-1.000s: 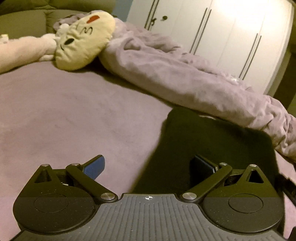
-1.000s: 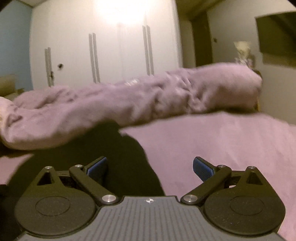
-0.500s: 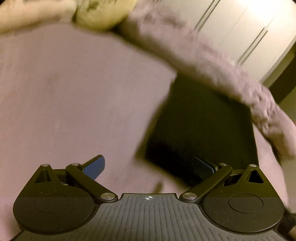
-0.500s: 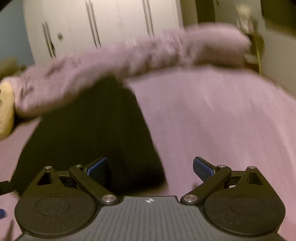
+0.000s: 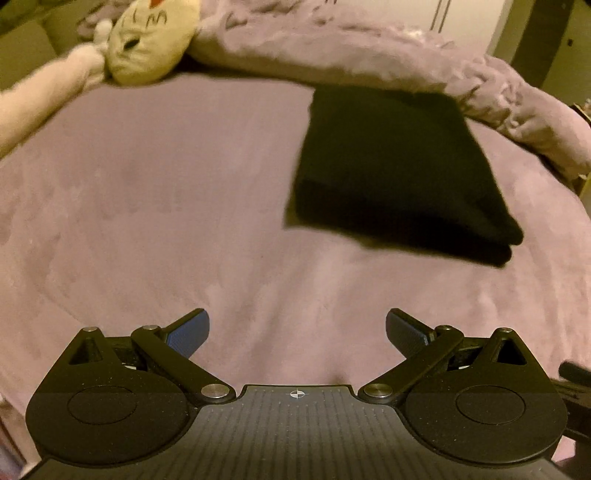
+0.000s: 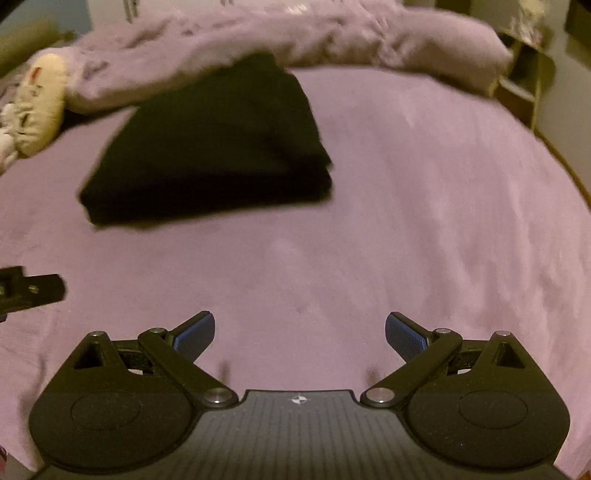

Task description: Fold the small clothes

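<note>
Both my grippers, left (image 5: 297,330) and right (image 6: 299,332), hover released over the bed (image 5: 147,221); the black garment (image 5: 399,170) looks folded, so next is probably setting it aside.

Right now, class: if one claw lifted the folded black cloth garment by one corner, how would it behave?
The folded black cloth garment would probably droop and unfold, since its stacked layers look soft. Pushed, it likely drags and bunches on the fuzzy purple bed cover.

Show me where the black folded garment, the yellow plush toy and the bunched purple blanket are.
black folded garment (image 5: 399,166), left wrist view, top layer
yellow plush toy (image 5: 147,40), left wrist view, face
bunched purple blanket (image 6: 369,33), right wrist view, middle
</note>
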